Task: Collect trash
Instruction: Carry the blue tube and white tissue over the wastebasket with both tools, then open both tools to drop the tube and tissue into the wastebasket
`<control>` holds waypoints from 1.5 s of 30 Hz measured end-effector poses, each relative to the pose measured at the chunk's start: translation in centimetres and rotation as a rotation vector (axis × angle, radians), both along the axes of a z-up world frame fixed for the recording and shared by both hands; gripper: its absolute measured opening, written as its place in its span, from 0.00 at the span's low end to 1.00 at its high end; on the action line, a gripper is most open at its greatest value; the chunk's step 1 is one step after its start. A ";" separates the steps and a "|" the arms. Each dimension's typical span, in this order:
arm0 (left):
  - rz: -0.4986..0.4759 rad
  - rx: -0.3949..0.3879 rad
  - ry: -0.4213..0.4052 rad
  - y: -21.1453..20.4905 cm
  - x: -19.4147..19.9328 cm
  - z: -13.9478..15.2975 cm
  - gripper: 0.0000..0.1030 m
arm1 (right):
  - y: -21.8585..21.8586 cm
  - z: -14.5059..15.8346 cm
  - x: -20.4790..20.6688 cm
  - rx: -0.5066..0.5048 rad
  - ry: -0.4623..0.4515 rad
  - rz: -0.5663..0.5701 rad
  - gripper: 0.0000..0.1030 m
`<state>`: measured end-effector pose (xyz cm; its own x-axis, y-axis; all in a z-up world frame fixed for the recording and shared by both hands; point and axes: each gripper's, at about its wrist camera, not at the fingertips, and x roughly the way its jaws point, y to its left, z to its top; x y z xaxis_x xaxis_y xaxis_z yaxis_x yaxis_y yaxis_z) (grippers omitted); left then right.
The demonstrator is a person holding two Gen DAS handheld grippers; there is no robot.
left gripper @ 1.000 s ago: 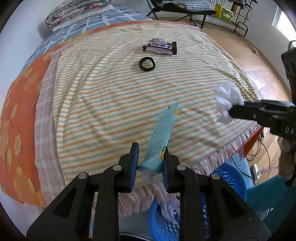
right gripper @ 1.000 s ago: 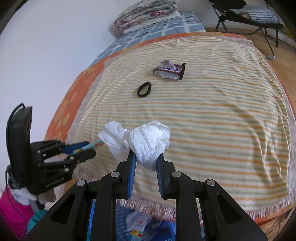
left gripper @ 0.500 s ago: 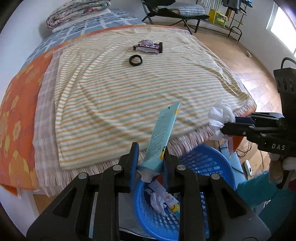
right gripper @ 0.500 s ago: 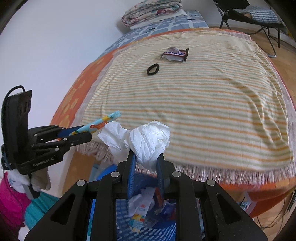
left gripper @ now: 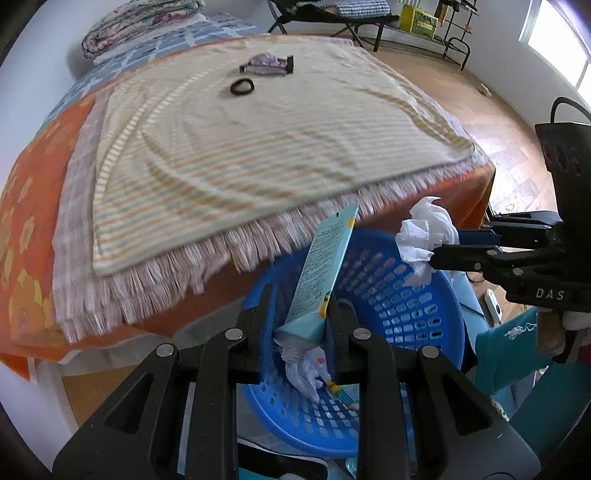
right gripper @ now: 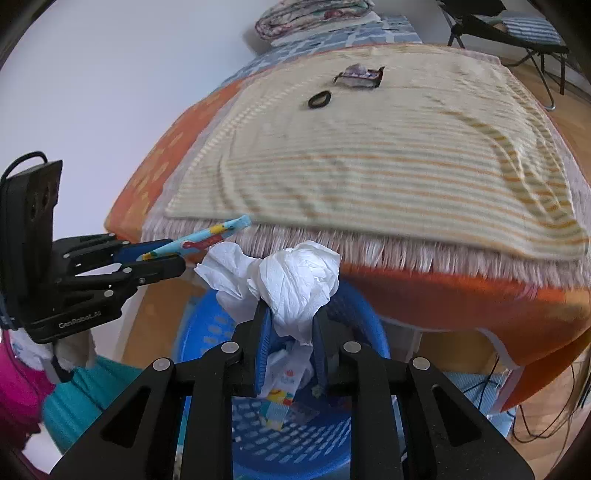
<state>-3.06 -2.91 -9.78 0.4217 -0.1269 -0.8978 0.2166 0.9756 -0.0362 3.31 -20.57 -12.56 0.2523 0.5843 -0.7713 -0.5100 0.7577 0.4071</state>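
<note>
My left gripper (left gripper: 298,314) is shut on a light-blue tube (left gripper: 325,273) and holds it over the blue basket (left gripper: 424,332). My right gripper (right gripper: 290,325) is shut on a crumpled white tissue (right gripper: 291,280), also above the basket (right gripper: 358,314). Each gripper shows in the other's view: the right one (left gripper: 443,245) with the tissue (left gripper: 424,236), the left one (right gripper: 173,254) with the tube (right gripper: 207,240). Several scraps of trash (right gripper: 284,384) lie in the basket. A candy wrapper (left gripper: 267,64) lies far back on the bed.
A black hair band (left gripper: 242,86) lies beside the wrapper on the striped blanket (left gripper: 258,147). The fringed bed edge (left gripper: 184,266) overhangs just behind the basket. Folded bedding (left gripper: 144,22) sits at the bed's head. A folding chair (left gripper: 332,14) and wooden floor (left gripper: 480,107) are at the right.
Both grippers have pulled back off the bed and lowered toward the basket, each still holding its item. The basket now fills the lower view.
</note>
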 end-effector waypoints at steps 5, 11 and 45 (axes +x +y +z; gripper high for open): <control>-0.005 0.011 0.021 -0.4 -1.0 -1.2 0.21 | 0.3 -0.7 -1.5 -0.021 -0.001 0.028 0.18; -0.008 0.011 0.042 -0.6 -1.9 -2.2 0.22 | 0.7 -1.5 -2.8 -0.047 -0.002 0.054 0.18; 0.023 0.061 0.088 -0.9 -2.1 -4.1 0.67 | 1.7 -3.1 -3.2 -0.155 0.030 0.026 0.49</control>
